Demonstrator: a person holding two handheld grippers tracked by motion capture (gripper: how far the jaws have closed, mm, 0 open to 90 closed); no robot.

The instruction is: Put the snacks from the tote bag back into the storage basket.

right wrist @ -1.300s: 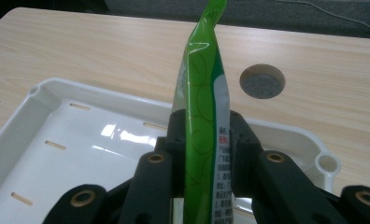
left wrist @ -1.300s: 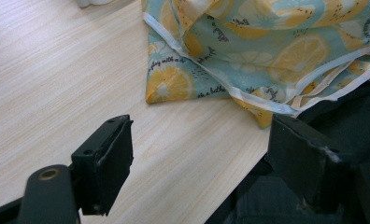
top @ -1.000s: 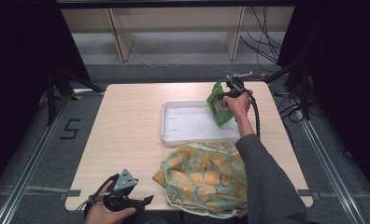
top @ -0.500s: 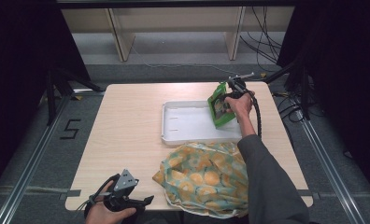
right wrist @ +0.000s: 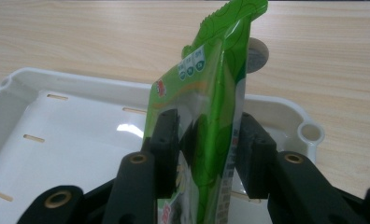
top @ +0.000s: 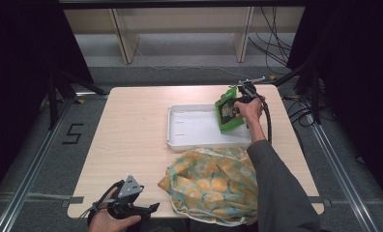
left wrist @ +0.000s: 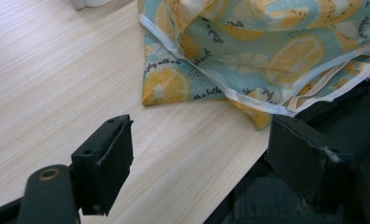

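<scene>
A green snack packet [top: 227, 115] stands on edge at the right end of the white tray [top: 189, 130]. My right gripper [top: 234, 107] is around it from the far right. In the right gripper view the packet [right wrist: 211, 93] rises between the two black jaws of that gripper [right wrist: 207, 119]. The jaws have just been opening, and a gap shows beside the right pad [right wrist: 253, 149]. My left gripper [top: 148, 209] rests at the table's front edge. It is open [left wrist: 202, 140] with nothing between its jaws.
A lemon-print cloth bag [top: 213, 183] lies crumpled at the front of the table, just right of the left gripper, its corner [left wrist: 169, 84] close ahead of the jaws. The tray [right wrist: 80, 140] holds nothing else. A small round disc [right wrist: 258, 56] lies beyond it.
</scene>
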